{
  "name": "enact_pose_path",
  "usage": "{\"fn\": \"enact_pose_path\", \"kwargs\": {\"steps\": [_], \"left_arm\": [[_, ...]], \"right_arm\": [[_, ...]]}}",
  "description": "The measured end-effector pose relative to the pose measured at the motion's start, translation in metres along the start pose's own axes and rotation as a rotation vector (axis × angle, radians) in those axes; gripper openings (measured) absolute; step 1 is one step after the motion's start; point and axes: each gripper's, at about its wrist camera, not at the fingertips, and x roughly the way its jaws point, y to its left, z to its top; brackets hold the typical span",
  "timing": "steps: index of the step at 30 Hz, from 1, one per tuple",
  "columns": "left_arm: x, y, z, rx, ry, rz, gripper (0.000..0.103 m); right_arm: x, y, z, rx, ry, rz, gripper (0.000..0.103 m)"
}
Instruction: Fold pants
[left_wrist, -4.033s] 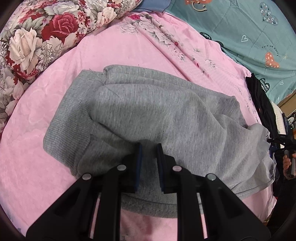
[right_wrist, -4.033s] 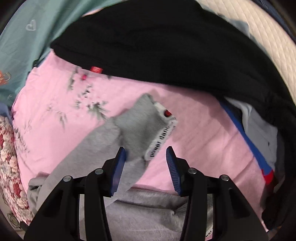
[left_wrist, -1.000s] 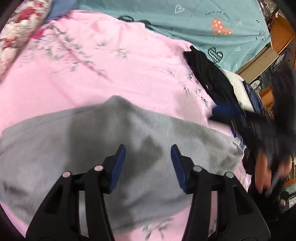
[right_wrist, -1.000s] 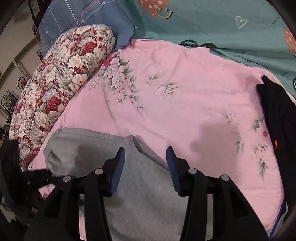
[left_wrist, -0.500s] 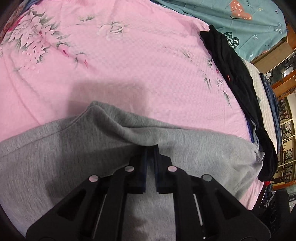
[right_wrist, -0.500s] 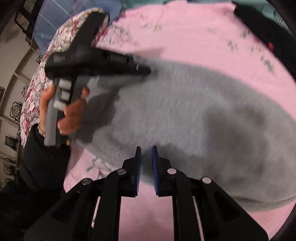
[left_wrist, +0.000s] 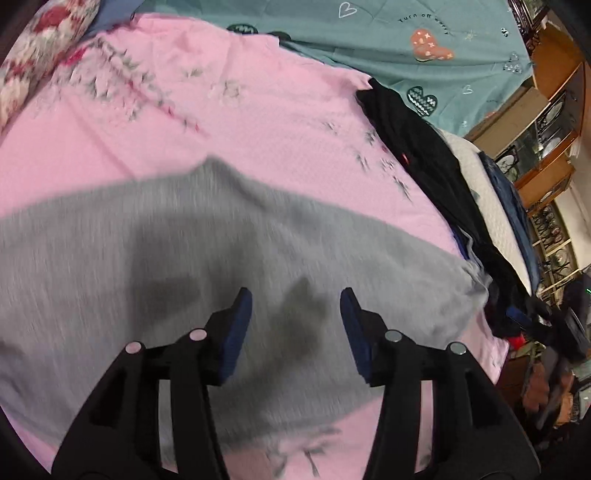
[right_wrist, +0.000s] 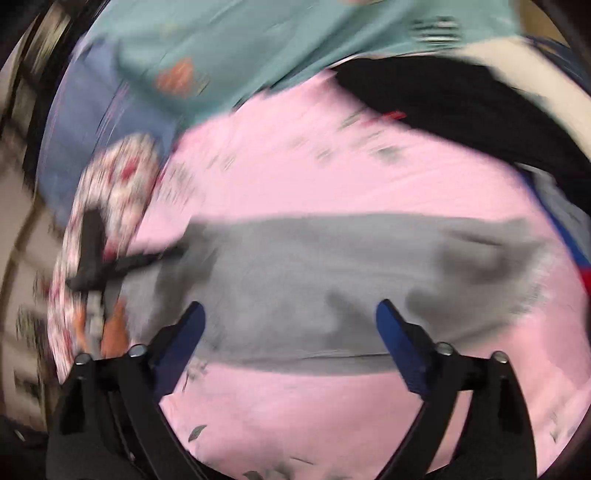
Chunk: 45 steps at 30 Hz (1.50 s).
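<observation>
On the pink sheet (left_wrist: 258, 122) your grey pants (left_wrist: 184, 258) lie folded in a flat band, black clothes (left_wrist: 424, 155) beside them. Your left gripper (left_wrist: 295, 317) and right gripper (right_wrist: 290, 325) both gape wide above the pants, holding nothing.

Matt grey knit pants (left_wrist: 155, 258)

Left gripper (left_wrist: 295, 306) and right gripper (right_wrist: 290, 315), jaws apart, empty
</observation>
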Motion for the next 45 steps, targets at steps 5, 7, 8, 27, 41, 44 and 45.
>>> {"fn": "enact_pose_path", "kwargs": {"steps": [5,7,8,27,41,44,45], "left_arm": [[0.015,0.015,-0.041,-0.025,0.052,0.042,0.05],[0.009,0.016,-0.046,-0.015,0.029,0.031,0.051],[0.008,0.017,-0.046,-0.016,0.031,0.031,0.051],[0.01,0.026,-0.045,-0.023,0.039,0.007,0.051],[-0.001,-0.027,-0.031,0.081,0.072,-0.004,0.048],[0.01,-0.07,-0.012,0.129,0.104,-0.065,0.048],[0.018,-0.086,-0.005,0.139,0.117,-0.087,0.048]], "right_arm": [[-0.011,-0.106,-0.001,0.348,0.031,-0.076,0.095],[0.0,-0.123,-0.002,0.415,0.062,-0.038,0.095],[0.006,-0.126,-0.002,0.425,0.074,-0.023,0.095],[0.06,-0.13,0.021,0.401,0.06,-0.083,0.095],[0.041,-0.103,0.024,0.269,-0.064,-0.178,0.027],[0.031,-0.097,0.025,0.227,-0.096,-0.155,0.027],[0.031,-0.096,0.026,0.22,-0.101,-0.146,0.027]]}}
